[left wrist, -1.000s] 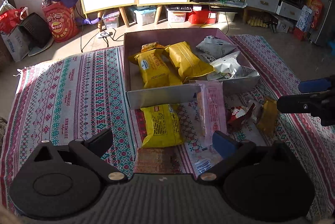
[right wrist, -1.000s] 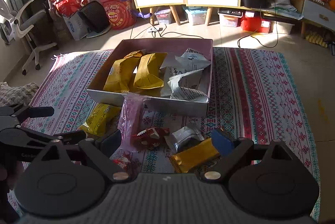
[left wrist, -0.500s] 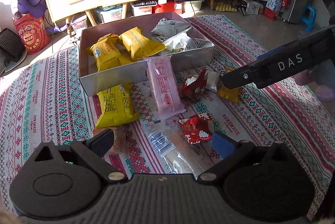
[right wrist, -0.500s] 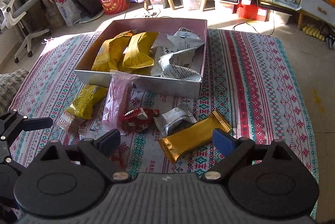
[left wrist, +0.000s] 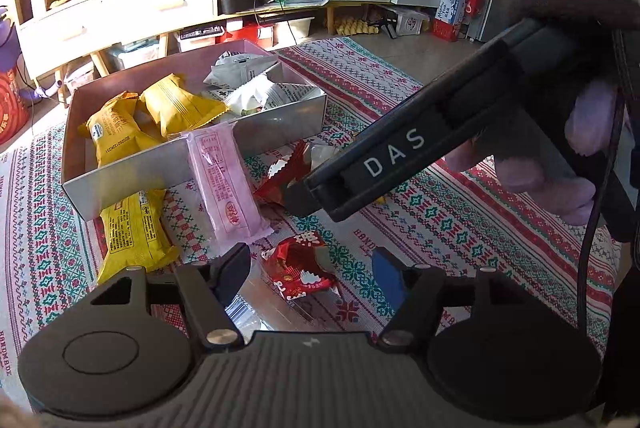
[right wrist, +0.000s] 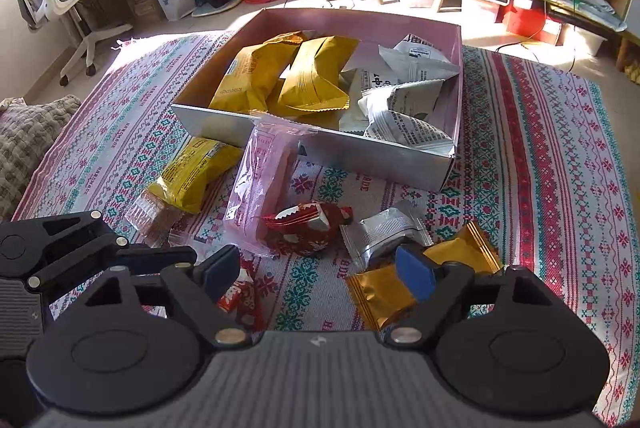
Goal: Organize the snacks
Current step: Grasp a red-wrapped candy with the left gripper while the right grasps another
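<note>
**Snacks loose on cloth, both claws closing in**

Cloth (right wrist: 540,148) spread flat, bearing everything. Box (right wrist: 312,144) open on top, already stocked: yellow packs on one side, white ones on the other.

Pink pack (left wrist: 224,184): longest of the loose ones. Leans with its far end on the box's front wall and its near end on the cloth, long axis running from the box toward the cameras. Probably light and limp; best pinched across the narrow width near the middle.

Yellow pack (left wrist: 136,232): lies flat just beside the box wall, long axis also box-to-camera. Looks puffy and soft, so likely crushable under a hard squeeze.

Gold pack (right wrist: 372,296): flat, slick foil, long axis slanting from lower left to upper right in the right view. Partly under the right pad. Likely slippery; calls for a grip across its short side.

Silver pack (right wrist: 384,232): small, crinkled, touching the gold one.

Red snack (left wrist: 300,268): smallest, crumpled wrapper, no clear long axis. Probably weighs next to nothing and gives easily.

Left gripper (left wrist: 310,272): jaws about half apart, just been closing, red snack between them but pads not yet touching it.

Right gripper (right wrist: 318,274): jaws wide, just been closing a little, straddling bare cloth and the gold pack's end, holding nothing.
</note>
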`<state>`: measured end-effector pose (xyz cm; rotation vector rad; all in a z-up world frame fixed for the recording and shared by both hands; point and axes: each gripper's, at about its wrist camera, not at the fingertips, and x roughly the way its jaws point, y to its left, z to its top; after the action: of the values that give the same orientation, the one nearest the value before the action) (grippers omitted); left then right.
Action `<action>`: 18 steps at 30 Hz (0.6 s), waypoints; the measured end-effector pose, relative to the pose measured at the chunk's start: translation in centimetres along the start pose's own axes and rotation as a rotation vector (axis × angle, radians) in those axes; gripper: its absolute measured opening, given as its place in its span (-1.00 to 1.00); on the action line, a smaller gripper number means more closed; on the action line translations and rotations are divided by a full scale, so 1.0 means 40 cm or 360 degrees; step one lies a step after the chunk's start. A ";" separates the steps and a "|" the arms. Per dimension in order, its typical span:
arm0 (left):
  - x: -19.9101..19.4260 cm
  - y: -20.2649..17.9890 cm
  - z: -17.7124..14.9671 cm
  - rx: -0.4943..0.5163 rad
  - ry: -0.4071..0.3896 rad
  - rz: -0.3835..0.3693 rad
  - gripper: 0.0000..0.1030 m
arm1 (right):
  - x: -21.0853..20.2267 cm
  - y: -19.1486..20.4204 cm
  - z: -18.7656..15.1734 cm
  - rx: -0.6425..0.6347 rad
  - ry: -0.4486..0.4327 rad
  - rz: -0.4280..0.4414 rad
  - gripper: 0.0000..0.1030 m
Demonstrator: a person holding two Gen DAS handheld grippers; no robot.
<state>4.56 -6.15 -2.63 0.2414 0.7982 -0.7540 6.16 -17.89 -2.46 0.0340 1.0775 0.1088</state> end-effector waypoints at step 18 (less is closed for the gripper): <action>0.039 0.011 0.006 -0.0043 0.0081 0.0061 -0.02 | 0.043 0.024 0.006 -0.0030 -0.0012 -0.0030 0.06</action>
<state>5.70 -6.75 -3.64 0.2518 0.8495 -0.7030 7.11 -16.74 -3.77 0.0072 1.0687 0.1019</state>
